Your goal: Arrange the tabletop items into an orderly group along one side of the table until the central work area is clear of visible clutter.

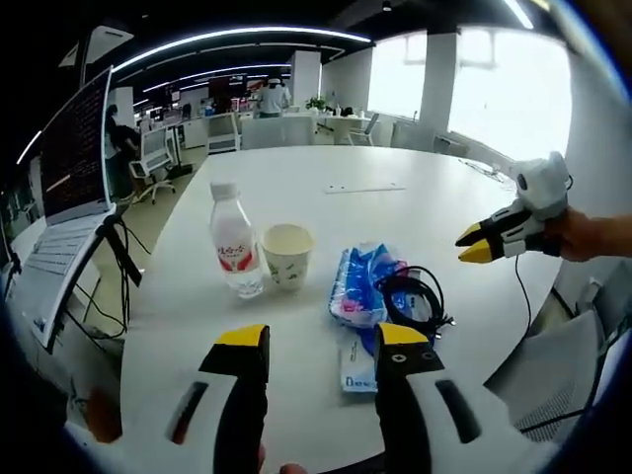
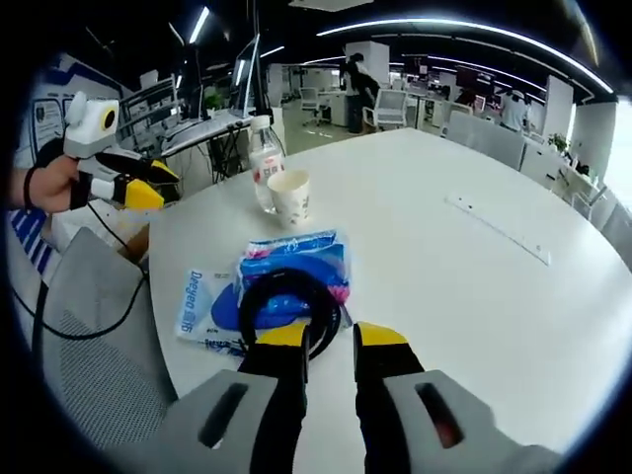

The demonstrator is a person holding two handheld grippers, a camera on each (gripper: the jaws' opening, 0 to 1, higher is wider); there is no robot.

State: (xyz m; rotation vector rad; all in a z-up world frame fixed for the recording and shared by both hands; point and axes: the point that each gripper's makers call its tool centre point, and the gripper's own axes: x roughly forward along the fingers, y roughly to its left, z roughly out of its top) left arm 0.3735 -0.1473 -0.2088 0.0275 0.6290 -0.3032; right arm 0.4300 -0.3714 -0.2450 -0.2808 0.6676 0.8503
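In the left gripper view the left gripper (image 1: 321, 341) rises from the bottom with its two yellow-tipped jaws set wide apart and nothing between them. Just past the right-hand jaw lie two blue packets: one flat packet (image 1: 355, 370) with white print nearest, and one puffier blue and pink packet (image 1: 357, 284) overlapping its far end. One coil of black cable (image 1: 415, 294) rests on the puffier packet's right side. Beyond these stand one paper cup (image 1: 287, 255) and, touching or just beside it on the left, one clear water bottle (image 1: 235, 247) with a red label and white cap, both upright. All sit on the white round table (image 1: 326, 212), whose far half carries only a thin flat strip (image 1: 363, 188). At the right the right gripper (image 1: 472, 244) comes in, held by a hand (image 1: 583, 235), its jaws close together and holding nothing that can be seen.

In the right gripper view the right gripper (image 2: 330, 338) shows its jaws only a narrow gap apart, empty, just short of the cable coil (image 2: 288, 306), which lies on the blue and pink packet (image 2: 296, 259); the flat packet (image 2: 202, 306) sticks out to the left. Farther on stand the cup (image 2: 290, 197) and the bottle (image 2: 263, 158). The left gripper (image 2: 153, 183) hovers off the table edge at the left, jaws parted

Office desks, chairs, a monitor and people stand beyond the table
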